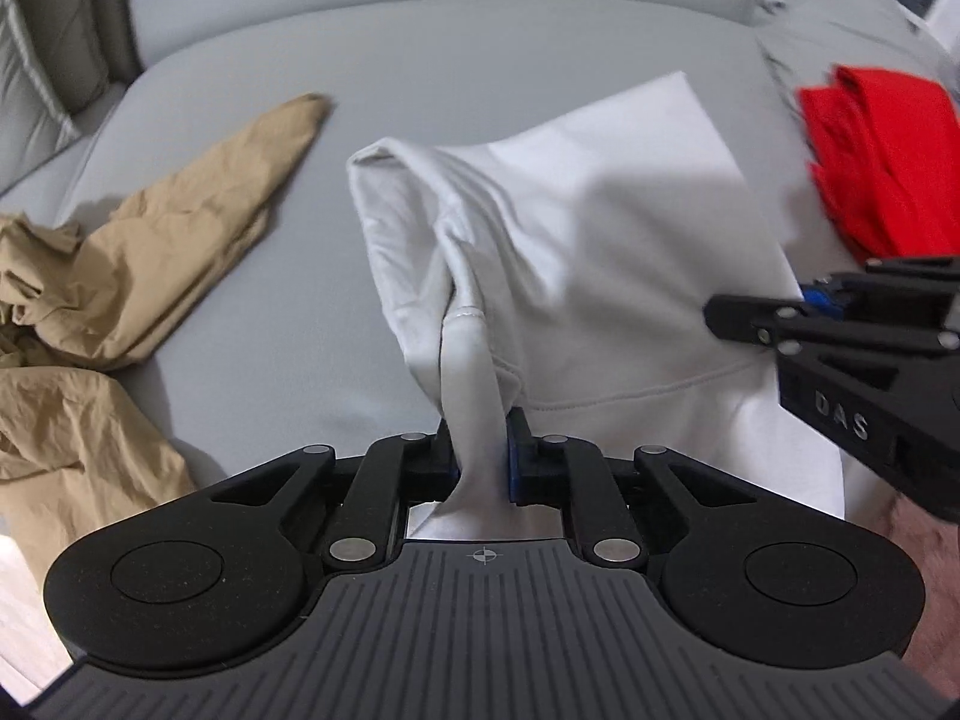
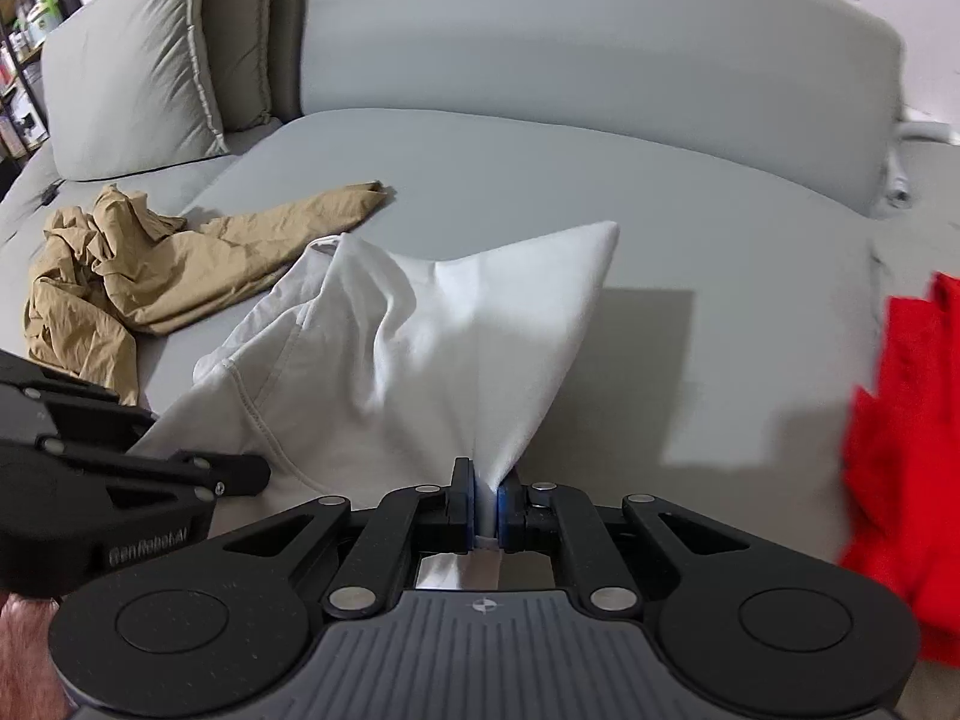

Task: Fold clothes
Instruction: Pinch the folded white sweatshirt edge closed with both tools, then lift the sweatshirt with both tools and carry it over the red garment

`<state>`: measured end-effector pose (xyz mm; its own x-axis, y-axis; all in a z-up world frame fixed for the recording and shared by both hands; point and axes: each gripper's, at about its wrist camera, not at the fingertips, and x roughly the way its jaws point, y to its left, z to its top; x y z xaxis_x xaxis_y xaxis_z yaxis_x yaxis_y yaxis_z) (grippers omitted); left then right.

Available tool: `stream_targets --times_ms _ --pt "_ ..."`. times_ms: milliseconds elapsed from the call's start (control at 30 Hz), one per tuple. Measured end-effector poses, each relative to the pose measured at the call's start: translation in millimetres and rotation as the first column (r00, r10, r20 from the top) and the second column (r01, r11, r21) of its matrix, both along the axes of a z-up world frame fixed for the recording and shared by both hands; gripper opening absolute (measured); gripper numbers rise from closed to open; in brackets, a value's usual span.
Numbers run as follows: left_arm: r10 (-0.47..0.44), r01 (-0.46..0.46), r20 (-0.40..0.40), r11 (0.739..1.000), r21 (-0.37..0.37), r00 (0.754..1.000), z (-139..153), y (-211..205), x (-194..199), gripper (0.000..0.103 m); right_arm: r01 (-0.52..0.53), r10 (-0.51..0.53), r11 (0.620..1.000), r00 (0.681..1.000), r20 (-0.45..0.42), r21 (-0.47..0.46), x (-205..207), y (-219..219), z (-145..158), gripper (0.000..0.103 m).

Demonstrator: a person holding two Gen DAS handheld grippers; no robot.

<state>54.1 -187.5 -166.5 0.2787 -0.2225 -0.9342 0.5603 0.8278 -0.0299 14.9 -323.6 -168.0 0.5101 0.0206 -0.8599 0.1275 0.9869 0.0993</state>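
Grey sofa: 3 garments, 1 white garment gripper-clamped.

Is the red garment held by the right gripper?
No, the right gripper is shut on the white garment, while the red garment lies apart at the right edge.

left wrist: steeply down, close on sofa seat | right wrist: same | shared: white garment
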Motion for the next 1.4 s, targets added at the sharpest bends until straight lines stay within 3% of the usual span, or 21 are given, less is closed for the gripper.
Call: stream_targets --times_ms 233,400,667,900,1133,1400 --pt "-0.087 0.087 0.012 0.996 0.000 0.996 8.3 -45.1 -48.0 0.014 0.097 -0.097 0.995 0.995 -0.018 0.029 -51.6 -36.9 10.9 0.007" --pt "-0.138 0.138 0.046 0.990 0.001 0.989 17.1 -79.0 -64.6 0.014 0.159 -0.160 0.987 0.987 0.019 0.023 -79.3 -65.4 20.2 0.007" --pt "-0.200 0.213 0.147 0.974 -0.080 0.969 46.3 -164.4 -63.9 0.014 0.256 -0.252 0.966 0.961 0.110 -0.021 -94.7 -131.5 42.3 0.007" --pt "-0.229 0.254 0.161 0.954 -0.157 0.960 52.3 -246.5 -52.3 0.014 0.342 -0.326 0.933 0.935 0.137 -0.115 -91.7 -215.9 63.1 0.007" --pt "-0.247 0.278 0.165 0.937 -0.209 0.955 46.0 -326.7 -42.4 0.014 0.384 -0.365 0.903 0.922 0.128 -0.195 -80.4 -284.9 70.8 0.007" --pt "-0.252 0.269 0.109 0.945 -0.187 0.962 11.0 -366.7 -29.3 0.015 0.410 -0.401 0.890 0.912 0.085 -0.200 -78.1 -327.9 49.9 0.007"
